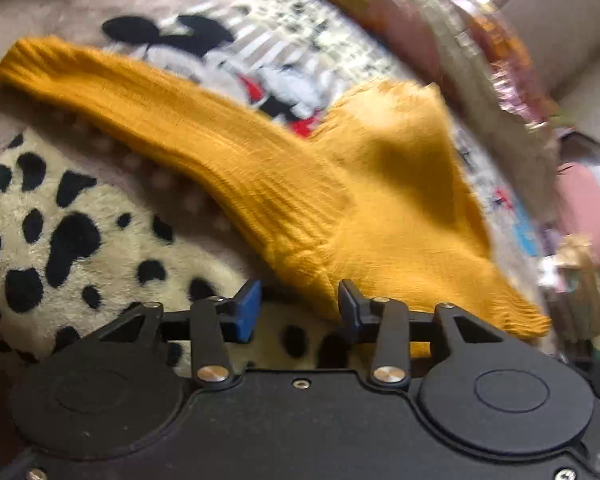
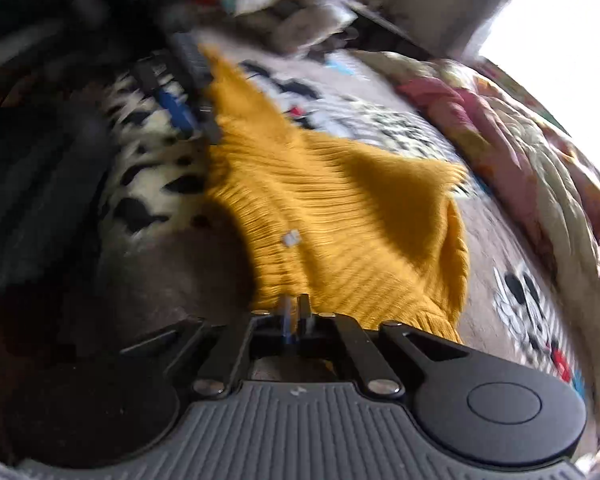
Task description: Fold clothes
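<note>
The mustard knit sweater lies partly lifted over a bed covered by a cartoon-mouse blanket, with a black-spotted plush throw beside its near edge. The right hand-held gripper is closed on the sweater's ribbed edge, its jaws pinched almost together with knit between them; the left hand-held gripper stands part open around a fold near the armpit, and its pads do not appear to press the cloth, though the blur leaves some doubt.

What could go wrong from here, as I judge it: with only 1 firm hold, the body may swing and bunch on the free side, so any fold comes out crooked; the thick, stretchy rib could creep out of the right pinch if it is pulled hard; the left jaws, if shut where they are, might catch 2 layers or only a sliver and then drop it; the plush throw could be snagged along with the knit.

In the left wrist view, 1 sleeve runs long and straight from the body toward the upper left, cuff farthest away; the ribs follow that same line. In the right wrist view the body fans away from the gripper toward the far side of the bed.
</note>
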### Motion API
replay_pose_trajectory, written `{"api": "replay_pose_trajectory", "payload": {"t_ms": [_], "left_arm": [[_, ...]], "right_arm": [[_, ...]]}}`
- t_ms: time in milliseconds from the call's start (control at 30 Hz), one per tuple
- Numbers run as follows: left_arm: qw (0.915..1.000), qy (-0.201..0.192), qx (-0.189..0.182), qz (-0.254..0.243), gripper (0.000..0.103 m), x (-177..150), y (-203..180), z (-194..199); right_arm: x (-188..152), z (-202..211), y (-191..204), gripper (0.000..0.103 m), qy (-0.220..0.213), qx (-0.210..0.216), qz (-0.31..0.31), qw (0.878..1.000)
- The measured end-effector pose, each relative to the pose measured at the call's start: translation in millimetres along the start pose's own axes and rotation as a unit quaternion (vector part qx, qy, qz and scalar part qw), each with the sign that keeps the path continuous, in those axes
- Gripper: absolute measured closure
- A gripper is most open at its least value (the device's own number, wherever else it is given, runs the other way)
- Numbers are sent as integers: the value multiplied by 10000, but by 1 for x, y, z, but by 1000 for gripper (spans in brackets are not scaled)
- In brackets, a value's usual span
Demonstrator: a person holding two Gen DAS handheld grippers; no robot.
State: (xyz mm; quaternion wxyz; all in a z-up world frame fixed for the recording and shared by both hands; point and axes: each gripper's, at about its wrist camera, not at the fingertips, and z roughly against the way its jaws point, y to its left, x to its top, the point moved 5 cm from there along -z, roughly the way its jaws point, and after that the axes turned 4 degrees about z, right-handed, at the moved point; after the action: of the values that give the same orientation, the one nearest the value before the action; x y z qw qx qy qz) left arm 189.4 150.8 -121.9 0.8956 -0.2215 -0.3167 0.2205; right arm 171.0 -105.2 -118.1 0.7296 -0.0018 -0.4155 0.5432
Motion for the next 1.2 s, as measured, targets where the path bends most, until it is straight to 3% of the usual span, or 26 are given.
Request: {"api": "replay_pose_trajectory", "payload": {"t_ms": [33, 67, 133, 200, 233, 267, 300, 367, 400, 433, 467, 533, 600, 633, 667, 700, 733, 767, 833, 900, 1000, 1067, 1100, 1167, 1200], "left_arm": [[9995, -98, 32, -290, 63, -3, -8, 7], [9974, -199, 0, -686, 63, -8, -19, 12], [9891, -143, -350, -1422, 63, -24, -42, 15], [9709, -48, -715, -2284, 56, -44, -65, 13], [9544, -76, -645, -2914, 53, -55, -74, 9], [9307, -101, -380, -3637, 49, -68, -82, 3], [9006, -131, -89, -4344, 49, -82, -88, -3], [8322, -235, 415, -5525, 49, -104, -91, -20], [8077, -250, 536, -5866, 55, -111, -90, -28], [7877, -280, 633, -6121, 64, -115, -89, -35], [7784, -321, 706, -6230, 86, -113, -91, -36], [7695, -283, 759, -6335, 93, -108, -96, -26], [7725, -102, 703, -6310, 93, -104, -101, -13], [7701, 225, 681, -6338, 93, -109, -97, -19], [7669, 551, 658, -6360, 87, -113, -93, -25], [7637, 760, 626, -6380, 74, -115, -90, -28], [7616, 770, 577, -6408, 74, -115, -87, -27], [7682, 754, 509, -6337, 73, -112, -86, -23], [8086, 626, 306, -5842, 73, -93, -91, -4], [8459, 445, 43, -5315, 73, -74, -96, 12], [8918, 128, -20, -4523, 73, -49, -102, 3], [9138, 123, 155, -4058, 70, -38, -98, -24], [9198, 315, 306, -3899, 57, -38, -91, -43], [9241, 488, 333, -3776, 49, -47, -74, -63], [9252, 507, 280, -3750, 48, -46, -74, -62]], "right_arm": [[-1, -2, 4, 71, -33, -146, 160, 9998], [-4, -7, 11, 64, -19, -156, 369, 9992], [-7, -20, 25, 64, 1, -243, 783, 9966], [-9, -34, 37, 63, -47, -421, 1213, 9917], [-11, -36, 47, 59, -47, -485, 1397, 9890], [-13, -40, 52, 59, -53, -559, 1581, 9858], [-13, -42, 55, 59, -102, -644, 1732, 9827], [-14, -44, 55, 64, -168, -697, 1780, 9814], [-13, -44, 49, 71, -161, -621, 1616, 9848], [-12, -44, 43, 80, -147, -533, 1444, 9880], [-10, -42, 37, 85, -133, -453, 1334, 9899], [-2, -33, 27, 88, -136, -215, 1143, 9931], [11, -12, 19, 88, -339, -36, 1008, 9943], [14, -8, 17, 88, -316, 42, 1022, 9943], [12, -12, 18, 82, -87, 292, 1039, 9941], [10, -17, 21, 72, 162, 514, 1103, 9924], [5, -24, 28, 58, 396, 634, 1282, 9889], [1, -24, 33, 59, 434, 659, 1425, 9866], [5, -11, 27, 60, 217, 855, 1030, 9908], [14, 8, 7, 60, -285, 1143, 73, 9930], [26, 13, -30, 60, -925, 941, -1332, 9823], [26, -4, -45, 60, -1014, 690, -2052, 9710], [23, -17, -47, 60, -937, 577, -2334, 9661], [4, -51, -33, 59, -329, 607, -2428, 9676], [-7, -57, -24, 58, -373, 546, -2300, 9709]]}}
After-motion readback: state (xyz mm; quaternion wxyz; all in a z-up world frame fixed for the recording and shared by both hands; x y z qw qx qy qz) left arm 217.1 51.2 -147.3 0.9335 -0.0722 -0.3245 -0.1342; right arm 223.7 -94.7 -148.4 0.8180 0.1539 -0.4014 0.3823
